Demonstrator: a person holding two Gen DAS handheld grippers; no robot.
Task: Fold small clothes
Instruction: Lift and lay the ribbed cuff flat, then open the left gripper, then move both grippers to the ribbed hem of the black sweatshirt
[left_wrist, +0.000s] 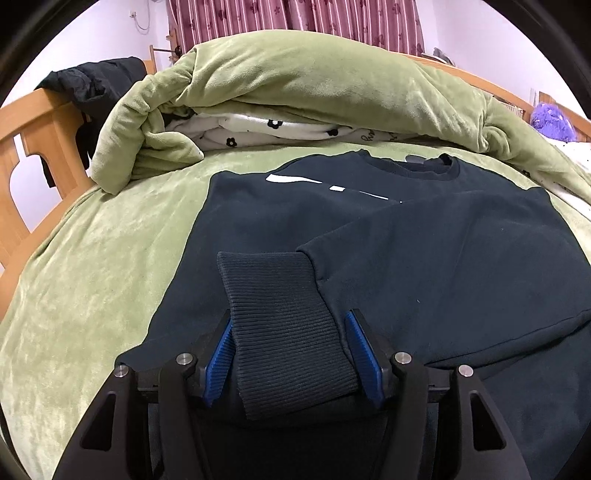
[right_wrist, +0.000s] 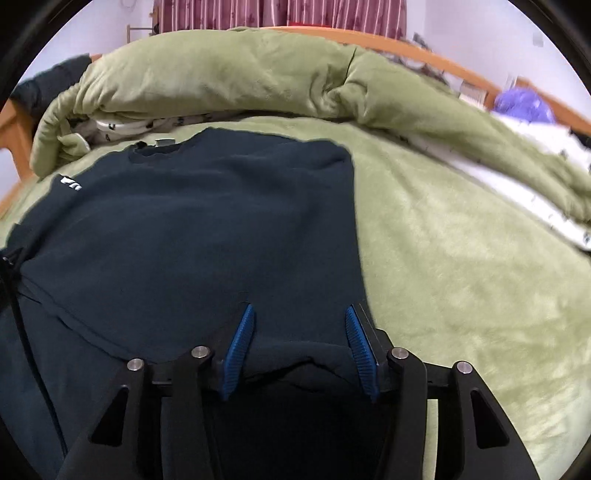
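Left wrist view: the left gripper (left_wrist: 288, 325) stands with its blue pads spread on either side of the ribbed cuff (left_wrist: 280, 314). The pads do not appear to press the cuff, so it is probably loose rather than pinched. The sleeve (left_wrist: 443, 266) lies folded across the chest of the dark sweatshirt (left_wrist: 280, 214), which lies flat on the green blanket (left_wrist: 92, 266), collar at the far end.

In the right wrist view the right gripper (right_wrist: 299, 325) also has its jaws spread, over the sweatshirt's near right part, with nothing visibly clamped.

To do this step well, lift both grippers clear without snagging cloth, so the sleeve stays flat, then take the hem evenly.

The near hem is hidden behind both grippers, and whether cloth touches the pads low down is hard to tell. Farther off, the white print (left_wrist: 295, 180) is partly covered, and the right view's far edge is blurred. Behind lies a rolled green quilt (left_wrist: 295, 81).
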